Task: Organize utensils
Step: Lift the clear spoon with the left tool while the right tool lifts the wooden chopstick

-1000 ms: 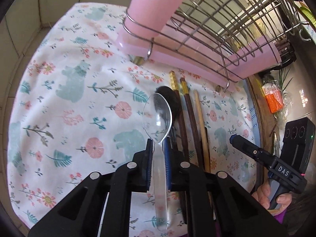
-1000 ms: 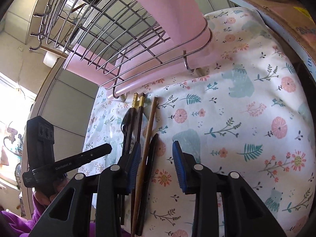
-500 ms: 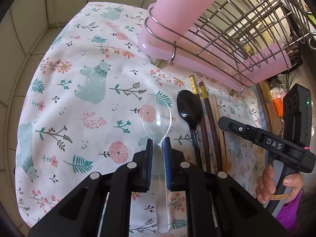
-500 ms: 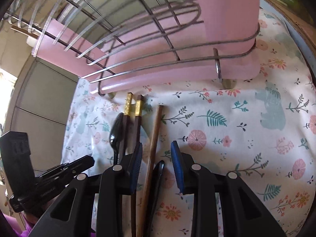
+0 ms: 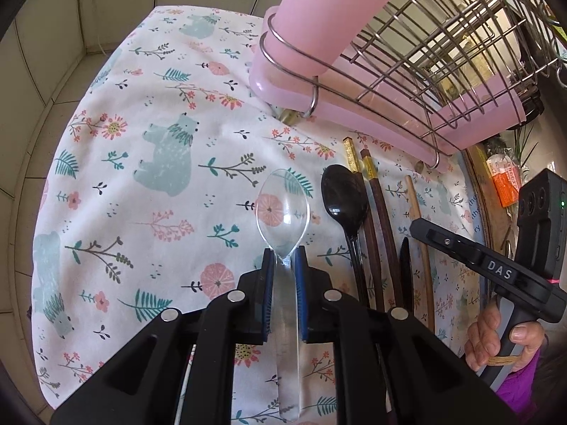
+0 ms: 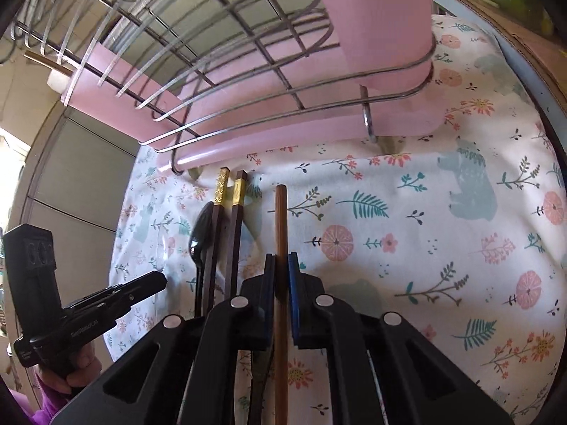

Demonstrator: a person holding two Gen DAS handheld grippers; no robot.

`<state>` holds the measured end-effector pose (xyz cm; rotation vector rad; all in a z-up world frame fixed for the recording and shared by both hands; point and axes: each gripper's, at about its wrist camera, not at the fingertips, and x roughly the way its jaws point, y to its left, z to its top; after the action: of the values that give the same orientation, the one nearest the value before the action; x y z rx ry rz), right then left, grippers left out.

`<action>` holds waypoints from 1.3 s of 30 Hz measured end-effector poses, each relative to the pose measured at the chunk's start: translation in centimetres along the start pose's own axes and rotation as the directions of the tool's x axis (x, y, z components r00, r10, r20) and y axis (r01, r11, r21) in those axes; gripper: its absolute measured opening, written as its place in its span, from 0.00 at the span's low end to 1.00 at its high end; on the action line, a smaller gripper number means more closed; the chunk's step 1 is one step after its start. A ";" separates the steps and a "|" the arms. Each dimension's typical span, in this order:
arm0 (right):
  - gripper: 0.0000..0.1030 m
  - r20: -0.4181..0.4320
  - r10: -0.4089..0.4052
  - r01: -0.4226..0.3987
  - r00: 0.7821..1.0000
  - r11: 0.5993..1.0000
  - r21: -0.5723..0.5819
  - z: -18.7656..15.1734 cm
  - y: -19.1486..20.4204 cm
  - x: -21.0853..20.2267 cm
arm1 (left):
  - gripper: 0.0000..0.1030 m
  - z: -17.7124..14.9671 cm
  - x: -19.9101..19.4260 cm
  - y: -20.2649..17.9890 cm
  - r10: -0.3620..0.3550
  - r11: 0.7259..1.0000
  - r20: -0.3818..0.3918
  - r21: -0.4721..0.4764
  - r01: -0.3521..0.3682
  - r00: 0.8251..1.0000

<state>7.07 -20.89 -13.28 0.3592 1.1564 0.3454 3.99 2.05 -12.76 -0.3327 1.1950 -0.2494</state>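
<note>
My left gripper (image 5: 283, 265) is shut on a clear plastic spoon (image 5: 282, 212) and holds it above the floral cloth (image 5: 159, 184). To its right on the cloth lie a black spoon (image 5: 344, 202), two dark chopsticks with gold ends (image 5: 372, 212), a black knife (image 5: 405, 269) and a light wooden chopstick (image 5: 420, 248). My right gripper (image 6: 281, 272) is shut on the light wooden chopstick (image 6: 281, 219); it also shows in the left wrist view (image 5: 460, 251). The dark chopsticks (image 6: 226, 219) and black spoon (image 6: 200, 237) lie left of it.
A wire dish rack (image 5: 443, 53) on a pink tray (image 5: 354, 113) with a pink utensil cup (image 5: 319, 17) stands at the back of the cloth. Tiled wall lies to the left. An orange packet (image 5: 503, 180) sits at the far right.
My left gripper has carried the clear spoon up and left, off the black spoon. My right gripper moved forward and closed on the light wooden chopstick.
</note>
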 end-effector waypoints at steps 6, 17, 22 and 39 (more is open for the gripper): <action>0.07 0.084 0.026 -0.024 0.996 0.999 -0.021 -0.6 0.1 -3.0 | 0.11 0.0 -2.2 0.0 -0.010 1.000 0.065 0.004 0.010 0.998; 0.07 0.263 0.043 -0.023 0.964 0.997 -0.080 -1.6 0.7 -8.9 | 0.11 -0.1 -8.4 -0.5 -0.051 0.998 0.284 0.038 0.041 0.957; 0.07 0.362 0.063 -0.025 0.930 0.994 -0.109 -1.2 0.9 -12.7 | 0.11 0.4 -11.9 -1.6 -0.073 0.996 0.405 0.069 0.050 0.911; 0.07 0.768 0.084 0.044 0.634 0.989 -0.144 5.5 2.0 -25.8 | 0.11 6.7 -20.7 -7.1 -0.148 0.986 0.708 0.163 0.044 0.691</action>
<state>2.67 -31.03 10.79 0.3354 0.2582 0.2486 2.90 3.82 10.03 -0.3315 0.3690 -0.2546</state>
